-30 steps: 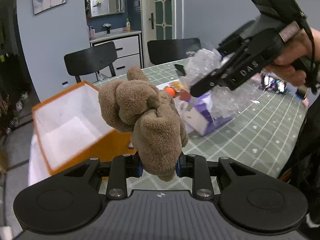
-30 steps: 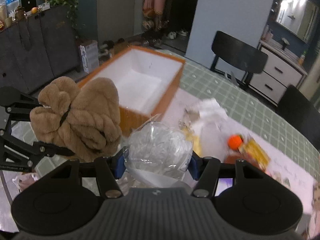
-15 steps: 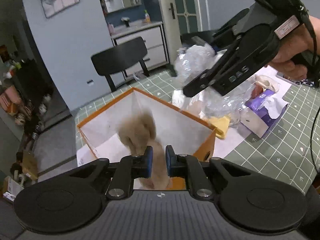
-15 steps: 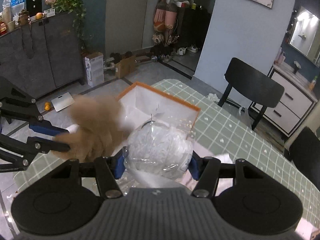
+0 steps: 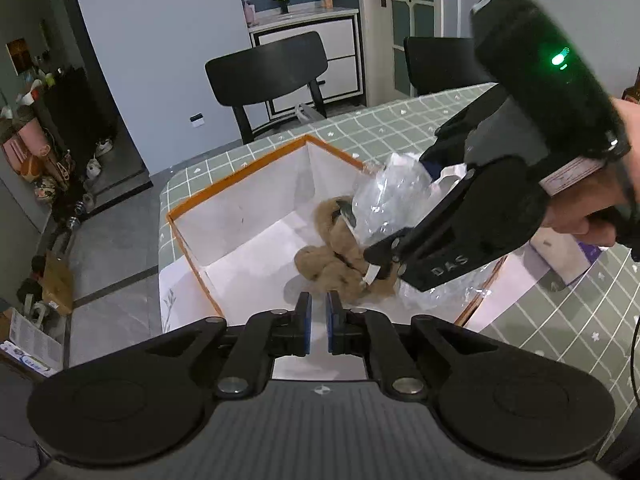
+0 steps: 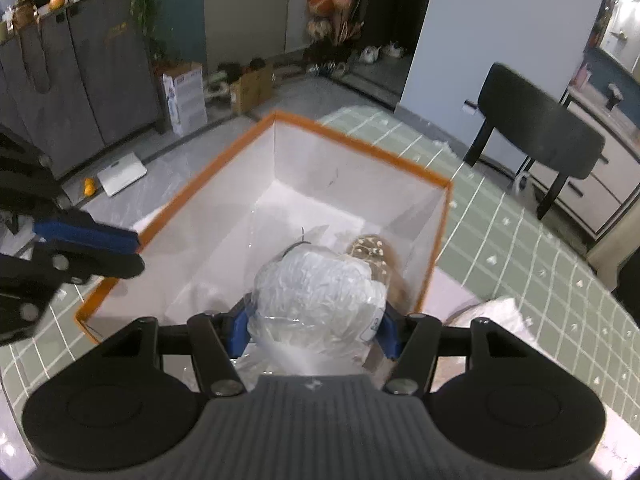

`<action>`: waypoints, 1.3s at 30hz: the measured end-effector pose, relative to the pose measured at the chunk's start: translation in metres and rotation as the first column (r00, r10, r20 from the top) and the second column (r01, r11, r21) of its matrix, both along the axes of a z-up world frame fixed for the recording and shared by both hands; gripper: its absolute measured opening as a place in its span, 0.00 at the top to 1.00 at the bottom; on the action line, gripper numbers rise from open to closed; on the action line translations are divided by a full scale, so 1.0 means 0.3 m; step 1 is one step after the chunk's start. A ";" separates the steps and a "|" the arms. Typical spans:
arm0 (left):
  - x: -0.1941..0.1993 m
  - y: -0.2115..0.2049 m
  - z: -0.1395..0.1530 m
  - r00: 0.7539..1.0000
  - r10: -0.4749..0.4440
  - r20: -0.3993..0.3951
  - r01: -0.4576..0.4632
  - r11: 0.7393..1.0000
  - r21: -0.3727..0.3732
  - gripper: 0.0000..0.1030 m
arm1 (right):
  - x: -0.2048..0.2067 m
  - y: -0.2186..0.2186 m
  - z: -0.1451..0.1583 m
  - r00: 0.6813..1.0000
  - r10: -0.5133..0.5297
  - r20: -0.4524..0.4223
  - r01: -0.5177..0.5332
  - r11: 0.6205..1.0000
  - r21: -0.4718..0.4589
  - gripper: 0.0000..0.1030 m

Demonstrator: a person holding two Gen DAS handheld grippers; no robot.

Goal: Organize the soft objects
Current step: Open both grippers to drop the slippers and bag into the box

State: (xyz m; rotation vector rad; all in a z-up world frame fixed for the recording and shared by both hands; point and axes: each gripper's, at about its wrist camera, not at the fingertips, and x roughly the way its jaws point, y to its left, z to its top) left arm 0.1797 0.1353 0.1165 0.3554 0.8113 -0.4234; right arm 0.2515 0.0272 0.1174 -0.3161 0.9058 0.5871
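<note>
While the brown plush toy lies in the orange-rimmed white box, left tongs are shut empty and right tongs grip the crumpled clear plastic bag above it, undeposited.

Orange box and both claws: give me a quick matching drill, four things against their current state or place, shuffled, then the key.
Things:
1. brown plush toy
2. clear plastic bag
3. left claw
4. orange box

States:
A. shut, nothing between the pads
B. clamped in the right claw, over the box
C. lying on the white box floor
D. standing open on the green checked tablecloth

Pairs: 1-C, 2-B, 3-A, 4-D
</note>
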 end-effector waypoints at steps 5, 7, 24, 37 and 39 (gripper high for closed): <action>0.009 0.000 -0.030 1.000 -0.007 -0.023 0.008 1.000 0.027 0.87 | 0.024 0.036 -0.091 0.997 0.018 -0.069 -0.018 1.000 -0.004 0.41; 0.006 -0.002 -0.035 1.000 -0.006 -0.024 0.006 0.999 0.036 0.86 | 0.032 0.060 -0.116 0.994 0.040 -0.098 -0.041 0.999 0.000 0.38; -0.013 0.009 -0.020 1.000 0.005 -0.008 -0.004 0.998 0.068 0.70 | 0.089 0.043 -0.025 0.993 0.006 -0.117 0.012 0.988 0.153 0.26; -0.018 -0.123 -0.017 0.997 -0.068 0.022 0.066 0.995 0.075 0.55 | 0.038 -0.173 0.046 0.995 -0.074 -0.071 0.083 0.988 0.134 0.26; -0.021 -0.151 -0.016 0.996 -0.079 0.027 0.077 0.995 0.070 0.50 | 0.022 -0.210 0.051 0.995 -0.081 -0.065 0.089 0.988 0.127 0.26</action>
